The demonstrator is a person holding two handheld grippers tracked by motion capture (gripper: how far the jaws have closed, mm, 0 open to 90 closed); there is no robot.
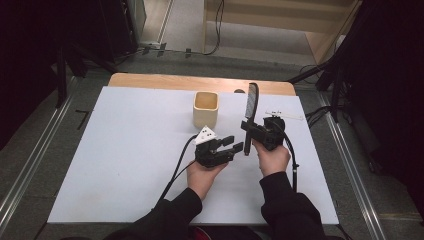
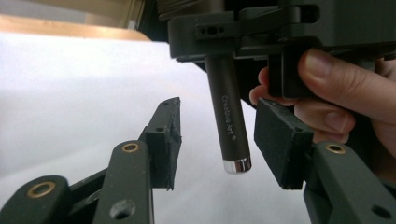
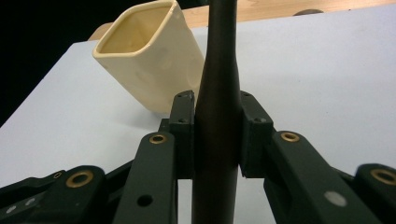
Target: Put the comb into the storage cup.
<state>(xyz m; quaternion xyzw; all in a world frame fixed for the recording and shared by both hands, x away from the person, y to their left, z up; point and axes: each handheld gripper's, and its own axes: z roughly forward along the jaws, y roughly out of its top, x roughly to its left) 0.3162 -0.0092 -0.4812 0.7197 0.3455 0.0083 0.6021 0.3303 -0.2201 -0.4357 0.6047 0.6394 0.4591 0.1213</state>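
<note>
The right tongs (image 3: pixel 217 135) are clamping the dark handle of a brush (image 1: pixel 251 102), holding it upright above the bench (image 1: pixel 125 150). The left tongs (image 2: pixel 224 144) are standing released, pads either side of the handle's lower end without touching it. A cream cup (image 1: pixel 206 108) is sitting just beyond them.

Both black-sleeved forearms reach up the table, the left gripper (image 1: pixel 235 142) with jaws parted, the right gripper (image 1: pixel 248 126) clamped tight, raised beside it.
</note>
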